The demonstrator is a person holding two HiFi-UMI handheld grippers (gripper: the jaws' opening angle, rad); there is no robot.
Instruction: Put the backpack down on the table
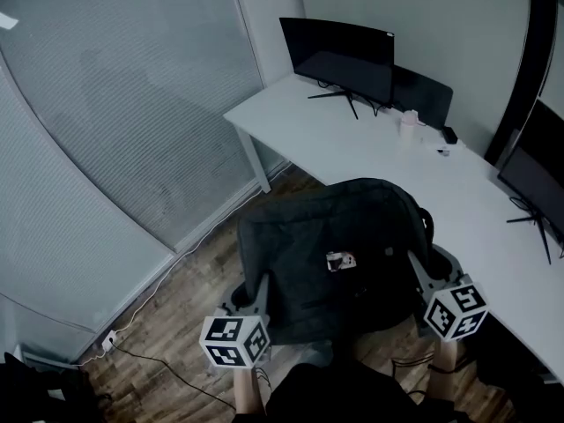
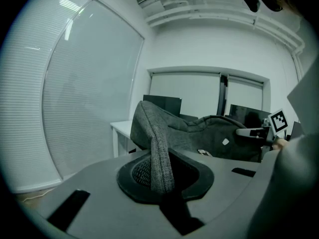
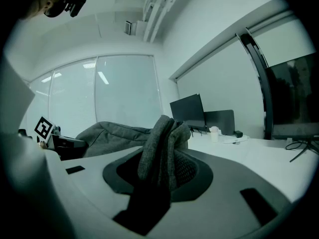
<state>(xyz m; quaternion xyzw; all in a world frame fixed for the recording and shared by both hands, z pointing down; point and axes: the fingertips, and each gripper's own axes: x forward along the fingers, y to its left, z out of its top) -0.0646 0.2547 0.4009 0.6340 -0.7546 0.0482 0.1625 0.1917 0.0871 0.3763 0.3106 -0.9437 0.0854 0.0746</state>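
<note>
Head view: the dark grey backpack (image 1: 330, 254) is hanging in the air between the two grippers, over the wooden floor (image 1: 189, 298), just in front of the near edge of the white desk (image 1: 352, 152). It is not lying on the desk top; whether its far side is touching the edge, I cannot tell.

The left gripper (image 1: 254, 296) is holding the backpack's left side. In the left gripper view its jaws are pinching a thin, upright fold of the grey fabric, nearly together.

The right gripper (image 1: 419, 273) is holding the right side. In the right gripper view its jaws are clamping a thicker, bunched fold, so they are standing wider apart.

On the desk a dark monitor (image 1: 339, 55) is standing at the far end, with a small white container (image 1: 408, 123) near it.
</note>
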